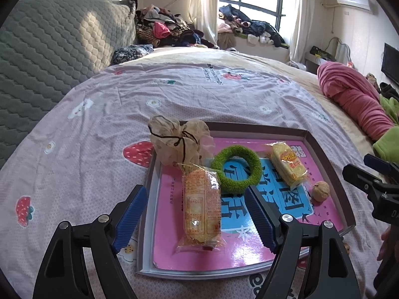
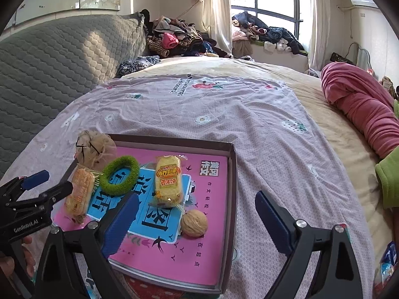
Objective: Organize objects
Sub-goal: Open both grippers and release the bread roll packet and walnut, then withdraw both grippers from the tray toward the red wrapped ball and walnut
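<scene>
A shallow grey tray (image 1: 321, 147) (image 2: 230, 174) with a pink and blue printed floor lies on the bed. In it are an orange snack packet (image 1: 202, 208) (image 2: 79, 194), a green fuzzy ring (image 1: 236, 170) (image 2: 119, 175), a yellow rice-cake packet (image 1: 289, 167) (image 2: 167, 179), a walnut (image 1: 321, 190) (image 2: 194, 223) and a beige mesh pouch (image 1: 177, 142) (image 2: 96, 149) at the far left corner. My left gripper (image 1: 197, 219) is open and empty, its fingers either side of the orange packet. My right gripper (image 2: 197, 226) is open and empty, hovering by the walnut.
The bed has a pink strawberry-print sheet (image 1: 174, 92). A grey quilted headboard (image 1: 49, 49) stands at the left. A rolled pink blanket (image 1: 354, 99) and green cloth (image 1: 389, 144) lie at the right. Piles of clothes (image 1: 164, 30) sit beyond the bed.
</scene>
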`<state>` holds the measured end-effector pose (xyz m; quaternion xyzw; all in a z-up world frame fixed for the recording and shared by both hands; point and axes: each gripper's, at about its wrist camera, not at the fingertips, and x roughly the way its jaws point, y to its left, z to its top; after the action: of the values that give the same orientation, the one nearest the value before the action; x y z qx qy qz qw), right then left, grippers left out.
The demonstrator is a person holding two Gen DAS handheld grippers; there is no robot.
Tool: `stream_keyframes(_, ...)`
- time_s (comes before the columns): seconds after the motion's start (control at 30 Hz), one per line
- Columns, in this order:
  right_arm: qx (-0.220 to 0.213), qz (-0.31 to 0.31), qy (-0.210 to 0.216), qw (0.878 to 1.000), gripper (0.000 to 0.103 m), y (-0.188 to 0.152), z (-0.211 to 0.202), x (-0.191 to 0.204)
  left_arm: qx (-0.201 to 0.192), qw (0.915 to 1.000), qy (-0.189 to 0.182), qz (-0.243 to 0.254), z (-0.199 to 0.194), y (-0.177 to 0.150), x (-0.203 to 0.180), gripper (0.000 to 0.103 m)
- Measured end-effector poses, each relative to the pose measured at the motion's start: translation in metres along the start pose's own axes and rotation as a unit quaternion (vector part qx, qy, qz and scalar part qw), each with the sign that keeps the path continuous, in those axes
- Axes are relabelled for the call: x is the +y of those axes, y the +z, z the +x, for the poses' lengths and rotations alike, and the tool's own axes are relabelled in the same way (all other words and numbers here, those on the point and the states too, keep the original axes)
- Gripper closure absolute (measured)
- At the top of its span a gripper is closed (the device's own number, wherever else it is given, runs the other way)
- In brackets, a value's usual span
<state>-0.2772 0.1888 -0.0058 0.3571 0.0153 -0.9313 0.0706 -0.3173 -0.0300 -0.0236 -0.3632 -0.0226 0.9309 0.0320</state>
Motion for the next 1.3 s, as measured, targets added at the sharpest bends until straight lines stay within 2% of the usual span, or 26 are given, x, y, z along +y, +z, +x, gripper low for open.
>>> stream_keyframes(0.17,-0.003,0.006,0.001,1.0,0.007,0.002,-0.008,-0.001,-0.001,1.0,0.001,-0.004,-0.008,0.001,0.001,0.021)
stream_keyframes(0.27,-0.006,0.006,0.005,1.0,0.001,0.0,-0.015,0.0,-0.002,1.0,0.0,0.001,-0.014,0.001,-0.001,0.021)
stream_keyframes(0.37,-0.004,0.006,0.007,1.0,0.001,-0.002,-0.018,0.002,-0.002,1.0,0.0,-0.001,-0.02,-0.002,-0.002,0.015)
stream_keyframes(0.67,-0.014,0.008,0.011,1.0,0.001,-0.005,-0.039,0.007,-0.007,0.9999,0.007,0.005,-0.043,-0.008,-0.006,0.015)
stream_keyframes(1.0,-0.023,0.008,0.002,1.0,0.001,-0.029,-0.078,0.008,-0.006,0.9999,0.013,0.008,-0.074,-0.02,-0.008,0.015)
stream_keyframes(1.3,-0.027,0.005,-0.004,1.0,0.001,-0.026,-0.116,0.008,-0.013,0.9997,0.014,0.015,-0.115,-0.021,-0.018,0.015)
